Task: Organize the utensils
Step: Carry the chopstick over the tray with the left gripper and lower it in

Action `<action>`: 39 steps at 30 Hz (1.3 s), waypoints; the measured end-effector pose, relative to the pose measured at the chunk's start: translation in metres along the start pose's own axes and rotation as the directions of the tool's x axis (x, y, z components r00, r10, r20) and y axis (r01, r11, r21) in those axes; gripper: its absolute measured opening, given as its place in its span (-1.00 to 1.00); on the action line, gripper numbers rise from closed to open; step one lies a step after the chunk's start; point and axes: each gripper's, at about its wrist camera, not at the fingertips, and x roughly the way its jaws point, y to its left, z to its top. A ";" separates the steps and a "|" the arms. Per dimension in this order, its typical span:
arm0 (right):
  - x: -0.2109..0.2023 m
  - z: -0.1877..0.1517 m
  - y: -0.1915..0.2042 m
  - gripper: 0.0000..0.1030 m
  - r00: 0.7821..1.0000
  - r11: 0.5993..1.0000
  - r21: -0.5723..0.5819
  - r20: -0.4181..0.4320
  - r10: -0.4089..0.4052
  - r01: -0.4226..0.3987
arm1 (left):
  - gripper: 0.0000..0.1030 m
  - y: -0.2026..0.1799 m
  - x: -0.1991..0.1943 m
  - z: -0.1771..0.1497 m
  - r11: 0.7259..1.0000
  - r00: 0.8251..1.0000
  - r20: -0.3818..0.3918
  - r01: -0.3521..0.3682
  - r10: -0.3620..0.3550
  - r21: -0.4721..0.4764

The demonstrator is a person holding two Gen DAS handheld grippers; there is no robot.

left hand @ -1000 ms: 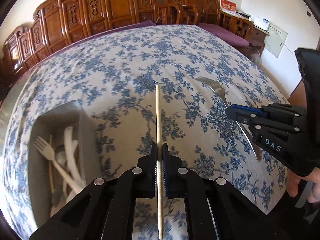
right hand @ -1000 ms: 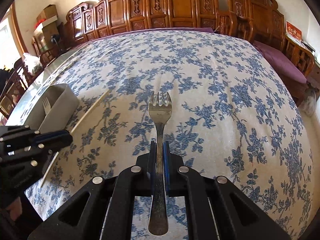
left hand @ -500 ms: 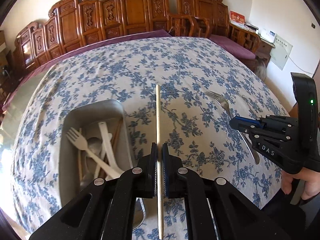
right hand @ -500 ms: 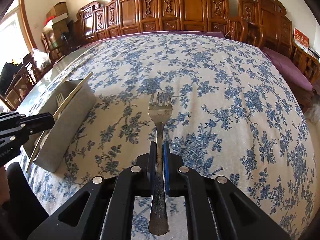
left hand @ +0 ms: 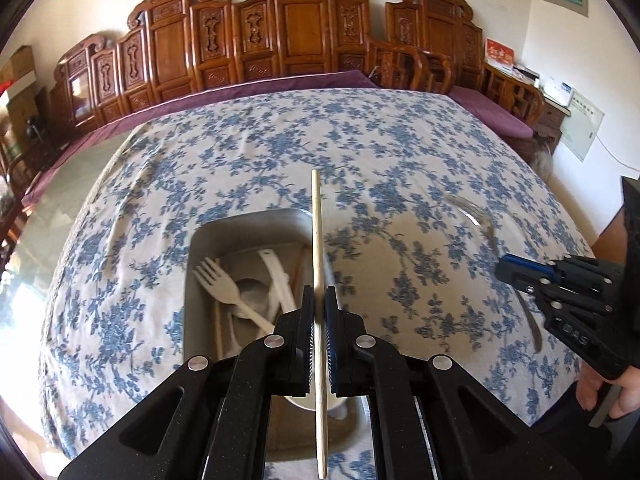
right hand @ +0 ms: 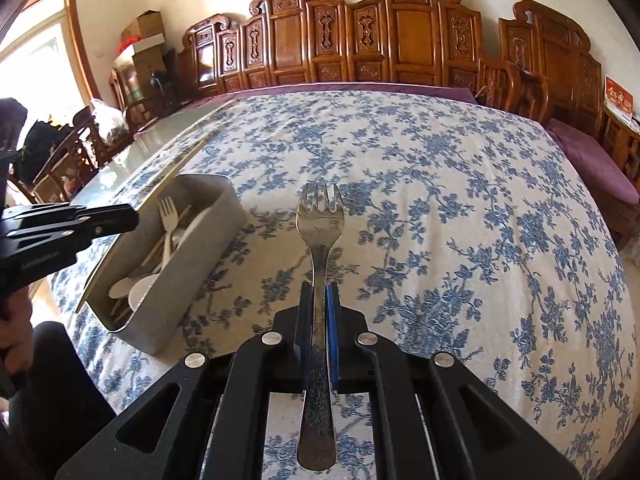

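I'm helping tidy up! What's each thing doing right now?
Left gripper: shut on the thin wooden chopstick, above the bin.
Right gripper: shut on the shiny metal fork, tines forward.
Grey rectangular bin: open, holding a white plastic fork and other utensils.

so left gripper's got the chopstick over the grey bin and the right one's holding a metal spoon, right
Not quite. The right gripper is shut on a metal fork, not a spoon; the right wrist view shows its tines. The left gripper does hold the chopstick over the grey bin.

The chopstick (left hand: 318,240) hides part of the grey tray (left hand: 208,240); the fork (left hand: 476,216) looks blurred.
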 end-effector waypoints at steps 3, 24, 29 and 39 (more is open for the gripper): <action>-0.002 0.000 0.002 -0.84 1.000 1.000 0.000 0.006 0.006 -0.006 | -0.92 0.009 0.009 0.000 1.000 1.000 -0.010 -0.017 0.017 0.000; 0.015 -0.003 0.006 -0.84 0.999 1.000 -0.022 -0.040 0.016 -0.017 | -0.92 0.040 0.058 -0.019 0.999 0.997 -0.078 -0.016 0.013 -0.031; 0.015 -0.003 0.009 -0.84 0.999 0.999 -0.029 -0.041 0.021 -0.022 | -0.91 0.040 0.056 -0.023 0.999 0.997 -0.080 -0.002 -0.001 -0.036; 0.015 -0.004 0.014 -0.84 0.999 0.999 -0.034 -0.044 0.022 -0.024 | -0.61 0.044 0.043 -0.024 0.999 0.999 -0.046 -0.007 0.005 -0.045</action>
